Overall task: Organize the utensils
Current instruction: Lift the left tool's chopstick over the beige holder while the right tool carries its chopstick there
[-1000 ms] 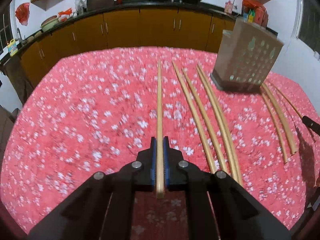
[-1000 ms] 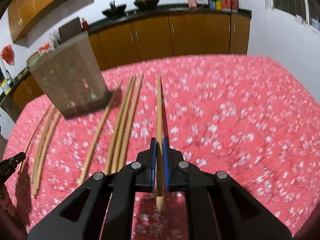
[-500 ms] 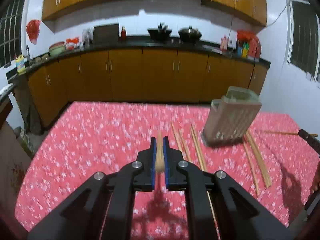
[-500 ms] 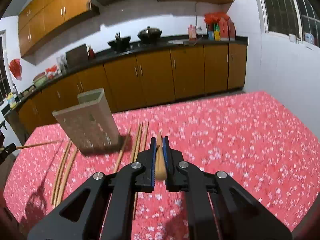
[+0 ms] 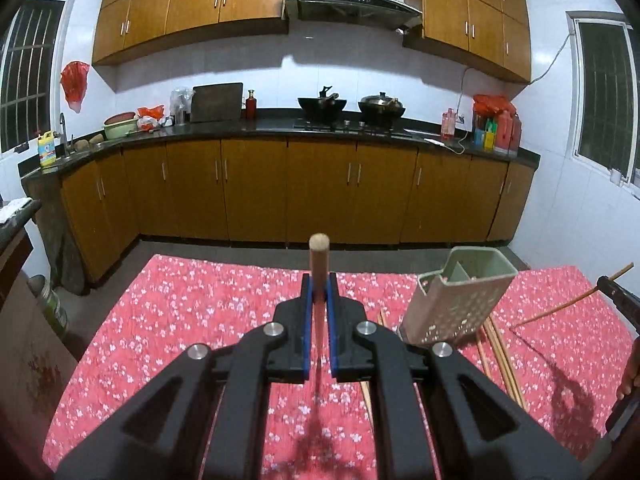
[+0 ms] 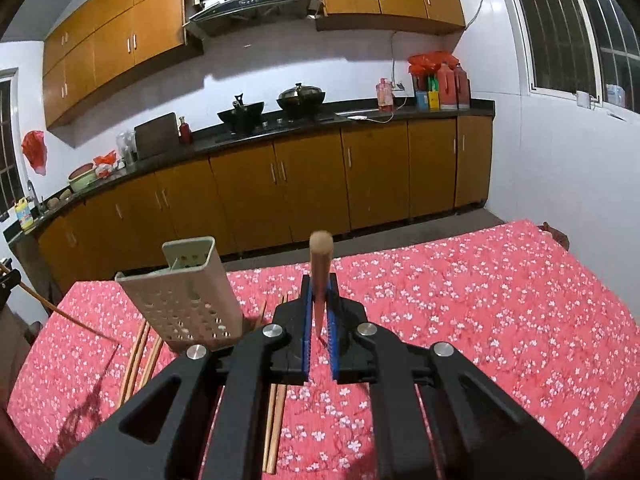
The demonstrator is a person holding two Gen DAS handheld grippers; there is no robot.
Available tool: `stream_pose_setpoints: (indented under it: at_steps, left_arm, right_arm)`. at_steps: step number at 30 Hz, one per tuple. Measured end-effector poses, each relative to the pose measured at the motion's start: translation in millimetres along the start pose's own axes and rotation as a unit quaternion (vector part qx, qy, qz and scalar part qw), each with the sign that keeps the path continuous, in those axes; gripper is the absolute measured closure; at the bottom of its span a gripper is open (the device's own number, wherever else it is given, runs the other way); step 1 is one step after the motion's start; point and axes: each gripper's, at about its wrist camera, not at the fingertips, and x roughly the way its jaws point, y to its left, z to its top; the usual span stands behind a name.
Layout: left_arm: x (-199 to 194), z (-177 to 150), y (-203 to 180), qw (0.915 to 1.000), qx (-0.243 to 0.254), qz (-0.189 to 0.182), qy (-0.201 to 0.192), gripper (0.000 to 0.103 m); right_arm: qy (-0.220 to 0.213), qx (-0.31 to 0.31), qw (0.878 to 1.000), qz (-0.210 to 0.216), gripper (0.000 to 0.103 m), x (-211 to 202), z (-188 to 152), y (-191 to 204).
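Each hand's fingers are clamped on one chopstick. The left gripper [image 5: 319, 300] holds a chopstick [image 5: 319, 258] pointing ahead along the fingers, and the right gripper [image 6: 320, 300] holds its chopstick [image 6: 320, 258] the same way. More chopsticks [image 6: 138, 350] lie on the bench [image 6: 480, 312]. Beyond stands the holder [image 5: 460, 300], mouth up: ahead-right of the left fingers, ahead-left of the right, neither clearly nearer. Each stick probably must tip upright to drop in.

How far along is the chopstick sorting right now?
Done: nothing visibly so; no chopstick shows above the holder rim. In hand: the left gripper clamps one chopstick, the right gripper another, both off the table. Left: several loose chopsticks lie on the red cloth beside the holder.
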Motion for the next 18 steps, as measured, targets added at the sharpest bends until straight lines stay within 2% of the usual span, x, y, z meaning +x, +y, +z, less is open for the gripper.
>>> stream_pose_setpoints:
  at_steps: [5,11,14,18]
  left_arm:
    - [-17,33,-7,0.9991,-0.003,-0.011,-0.042,0.095]
    - [-47,81,-28,0.9931,-0.011,-0.047,-0.107,0.095]
    - [-56,95,-41,0.9893,-0.019,-0.073,-0.125,0.095]
    - [-54,98,-57,0.9865,-0.024,-0.102,-0.126,0.096]
  right_arm:
    - [-0.058,0.016,0.998,0.027,0.096,-22,48,3]
    - [-0.129,0.020,0.988,0.078,0.096,-54,94,25]
    - [-0.142,0.024,0.984,0.106,0.096,-58,103,34]
    - [-0.142,0.012,0.982,0.128,0.096,-47,102,49]
